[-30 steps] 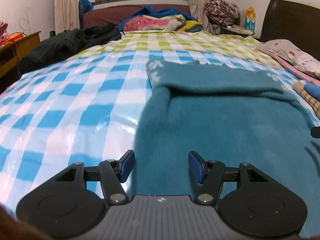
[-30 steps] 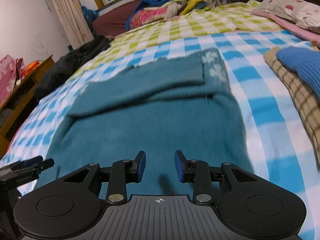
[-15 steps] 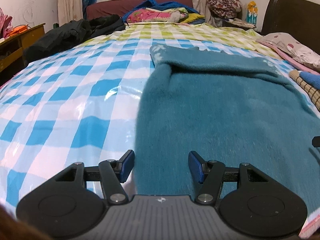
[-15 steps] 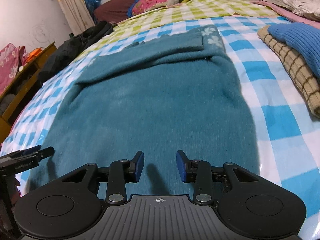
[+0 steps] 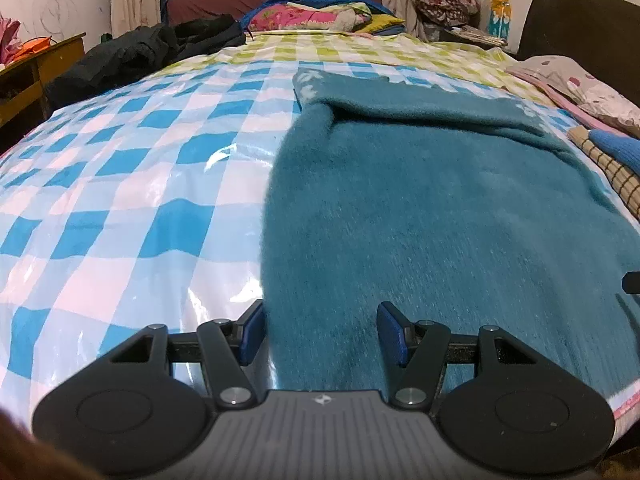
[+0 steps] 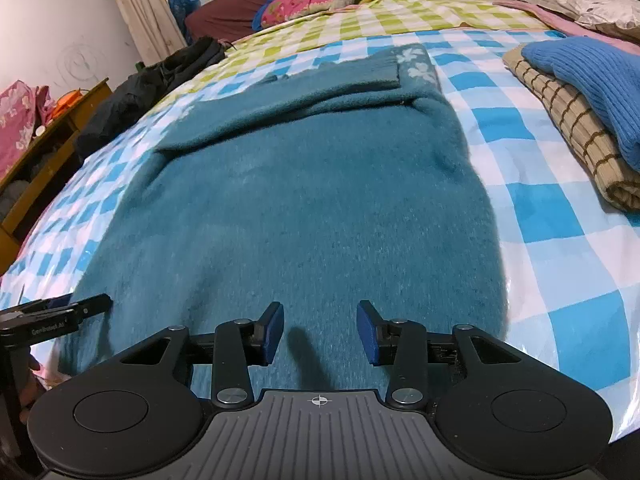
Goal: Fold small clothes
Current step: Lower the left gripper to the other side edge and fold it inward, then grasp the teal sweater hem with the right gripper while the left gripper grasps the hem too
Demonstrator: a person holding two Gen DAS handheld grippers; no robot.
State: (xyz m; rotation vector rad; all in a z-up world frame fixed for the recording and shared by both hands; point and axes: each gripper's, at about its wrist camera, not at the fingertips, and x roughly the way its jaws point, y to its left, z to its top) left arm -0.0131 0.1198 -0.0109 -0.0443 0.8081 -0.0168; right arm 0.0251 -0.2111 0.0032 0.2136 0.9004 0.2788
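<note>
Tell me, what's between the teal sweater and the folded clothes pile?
Just bare checked sheet between the sweater and the pile. The right wrist view shows it.

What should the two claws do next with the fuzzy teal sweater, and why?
Probably lower both and pinch the near hem. The teal sweater lies flat with its sleeves already folded across the top. The left claw hangs open over its left edge, and the right claw, jaws just opening, holds nothing.
</note>
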